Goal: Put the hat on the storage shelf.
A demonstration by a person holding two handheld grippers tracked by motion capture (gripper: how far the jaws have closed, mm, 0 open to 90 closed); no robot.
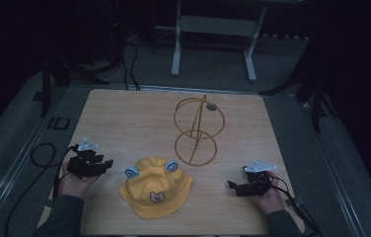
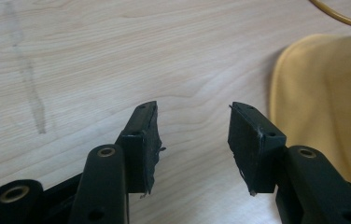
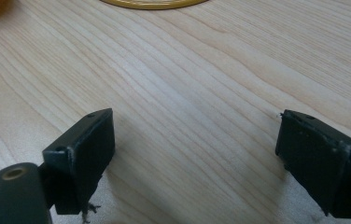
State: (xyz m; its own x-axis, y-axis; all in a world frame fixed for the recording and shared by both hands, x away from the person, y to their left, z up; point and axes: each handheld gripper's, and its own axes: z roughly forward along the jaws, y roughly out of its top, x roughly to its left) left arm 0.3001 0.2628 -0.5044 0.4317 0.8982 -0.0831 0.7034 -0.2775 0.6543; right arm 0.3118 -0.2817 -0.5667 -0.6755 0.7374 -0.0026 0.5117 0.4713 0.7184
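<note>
A yellow child's hat (image 1: 155, 187) with blue ears and a bear face lies flat near the table's front edge. Behind it stands a gold wire hat stand (image 1: 197, 131) made of two rings on a rod. My left gripper (image 1: 105, 165) is held left of the hat, jaws apart and pointing toward it. In the left gripper view my left gripper (image 2: 193, 121) has bare wood between its jaws, with the hat's brim (image 2: 327, 93) at the right. My right gripper (image 1: 234, 187) sits right of the hat. In its own view my right gripper (image 3: 194, 126) stands wide open over bare wood.
The wooden table (image 1: 124, 118) carries the hat and the stand. The stand's base ring (image 3: 150, 3) lies ahead of the right gripper. Cables (image 1: 40, 158) trail off the table's left side. A white frame (image 1: 213, 29) stands on the floor beyond the far edge.
</note>
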